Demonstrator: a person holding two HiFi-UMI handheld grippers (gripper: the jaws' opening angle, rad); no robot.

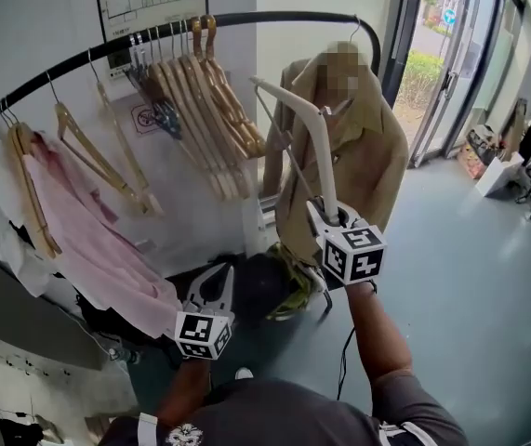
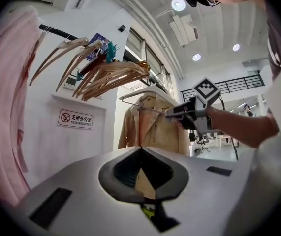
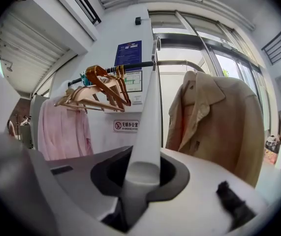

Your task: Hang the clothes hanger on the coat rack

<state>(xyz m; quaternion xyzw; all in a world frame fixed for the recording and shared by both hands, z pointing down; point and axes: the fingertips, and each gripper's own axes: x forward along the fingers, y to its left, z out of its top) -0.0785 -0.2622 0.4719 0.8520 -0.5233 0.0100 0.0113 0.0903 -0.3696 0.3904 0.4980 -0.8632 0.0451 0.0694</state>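
Observation:
A white plastic hanger (image 1: 324,156) stands tilted, its long arm rising up and to the left. My right gripper (image 1: 333,219) is shut on its lower end, which shows between the jaws in the right gripper view as a white hanger (image 3: 147,132). It is held below the black curved rail (image 1: 274,15) of the coat rack, in front of a beige jacket (image 1: 367,147) hanging there. My left gripper (image 1: 217,272) hangs lower left, shut with nothing in it. From the left gripper view, the right gripper (image 2: 172,112) and hanger (image 2: 142,94) are ahead.
Several wooden hangers (image 1: 205,110) hang bunched on the rail's middle. A pink shirt (image 1: 88,230) hangs at the left end. White wall with a sign (image 1: 146,117) stands behind the rack. Glass doors (image 1: 442,54) and grey floor (image 1: 470,277) lie to the right.

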